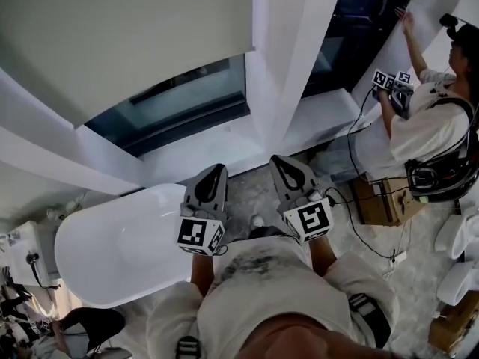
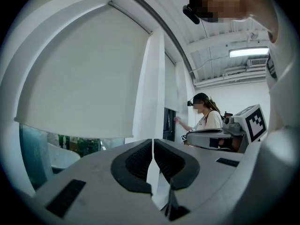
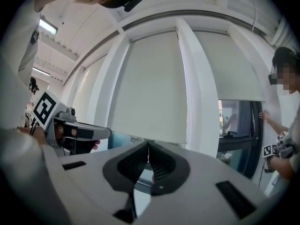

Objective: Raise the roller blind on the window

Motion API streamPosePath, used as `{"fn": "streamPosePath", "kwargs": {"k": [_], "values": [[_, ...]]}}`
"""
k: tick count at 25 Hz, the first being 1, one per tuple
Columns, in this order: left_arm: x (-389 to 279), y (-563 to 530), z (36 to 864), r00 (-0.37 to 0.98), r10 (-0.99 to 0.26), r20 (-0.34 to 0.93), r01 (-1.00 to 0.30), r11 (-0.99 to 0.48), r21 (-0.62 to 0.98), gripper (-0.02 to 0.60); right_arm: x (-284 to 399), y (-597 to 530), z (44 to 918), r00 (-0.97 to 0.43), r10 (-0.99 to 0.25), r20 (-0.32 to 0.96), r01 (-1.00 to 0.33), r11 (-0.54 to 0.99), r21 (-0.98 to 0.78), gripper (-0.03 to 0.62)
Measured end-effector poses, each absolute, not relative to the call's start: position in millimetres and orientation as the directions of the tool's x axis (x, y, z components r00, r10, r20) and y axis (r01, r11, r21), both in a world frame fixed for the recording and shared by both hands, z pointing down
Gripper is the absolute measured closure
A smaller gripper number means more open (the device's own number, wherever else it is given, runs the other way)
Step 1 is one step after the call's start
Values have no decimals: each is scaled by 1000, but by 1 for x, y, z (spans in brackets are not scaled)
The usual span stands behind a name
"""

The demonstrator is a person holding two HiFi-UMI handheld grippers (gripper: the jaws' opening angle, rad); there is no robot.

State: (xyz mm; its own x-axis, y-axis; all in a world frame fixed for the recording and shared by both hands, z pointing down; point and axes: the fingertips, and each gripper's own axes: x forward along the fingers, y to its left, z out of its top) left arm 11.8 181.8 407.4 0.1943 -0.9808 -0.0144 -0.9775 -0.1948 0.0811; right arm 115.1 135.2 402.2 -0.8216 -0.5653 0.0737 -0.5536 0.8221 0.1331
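- Fingers of the left gripper (image 2: 153, 143) and the right gripper (image 3: 148, 145) are pressed together, with nothing between them.
- The roller blind (image 3: 150, 88) covers most of the window ahead, with glass bare below its bottom edge.
- Only the head view shows the bathtub (image 1: 112, 253) beneath it.
- Another person (image 1: 430, 118) stands at the next window; the right gripper view shows that window's blind (image 3: 229, 67) sitting higher.

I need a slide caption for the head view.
The left hand-held gripper and right hand-held gripper, both shut, face a partly lowered roller blind beside a white bathtub.
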Motion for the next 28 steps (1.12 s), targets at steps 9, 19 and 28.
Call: {"fn": "streamPosePath", "kwargs": {"k": [9,19,28], "values": [[19,131,404,184,-983,-12,-980,-184,80,563,119,83,397,-832,-551,62,-541,832,124,533],[1,78,411,189,-982,-5,-979,-188,81,565,99,33,404,-833,-549,70,-539,833,120,533],[-19,26,421,230,-972,40,-970,-226,90,565,76,-12,403,-816,-574,63,-564,816,129,533]]}}
